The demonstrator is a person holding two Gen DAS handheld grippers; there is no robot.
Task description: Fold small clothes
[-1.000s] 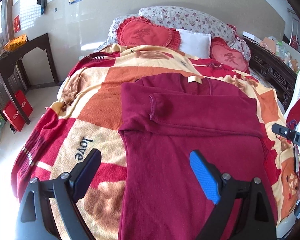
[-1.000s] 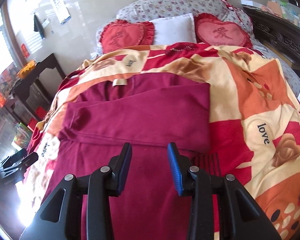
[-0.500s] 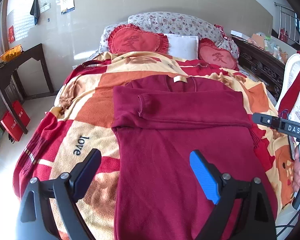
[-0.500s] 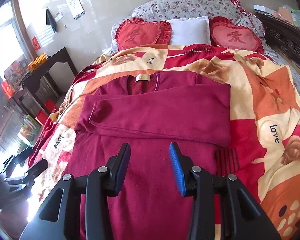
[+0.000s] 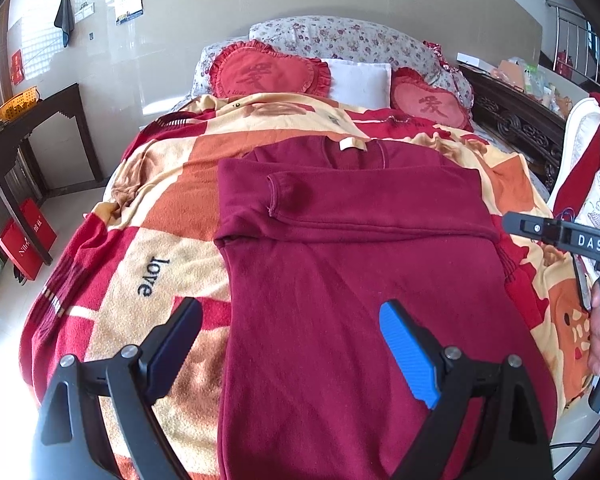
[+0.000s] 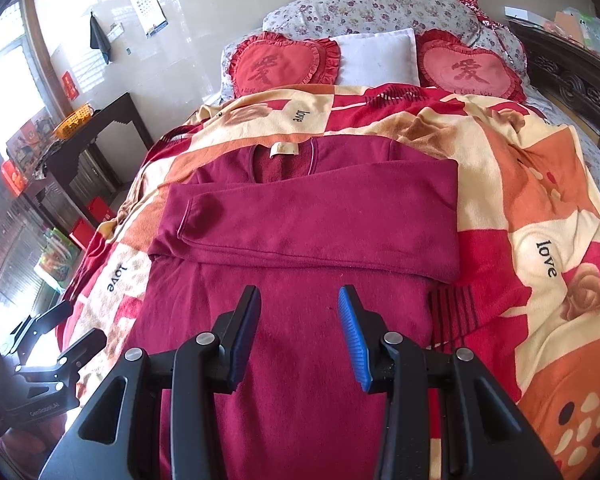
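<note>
A maroon long-sleeved top (image 5: 340,248) (image 6: 300,220) lies flat on the patterned bed blanket (image 5: 160,248), neck label toward the pillows. Both sleeves are folded across its chest. My left gripper (image 5: 290,312) hovers over the top's lower left edge, jaws wide open and empty. My right gripper (image 6: 299,294) hangs above the top's lower middle with a narrower gap and nothing between its blue pads. The right gripper's tip (image 5: 560,236) also shows at the right edge of the left wrist view. The left gripper (image 6: 48,344) shows at the lower left of the right wrist view.
Two red heart cushions (image 6: 284,66) and a white pillow (image 6: 376,56) sit at the head of the bed. A dark wooden side table (image 5: 32,132) with an orange basket stands left, with red bags (image 5: 26,240) on the floor. A carved bed frame (image 5: 516,124) runs along the right.
Both grippers have shifted a little sideways over the bed, so more of the right gripper shows in the left view. The top lies as before, and the jaws stand as they were.
</note>
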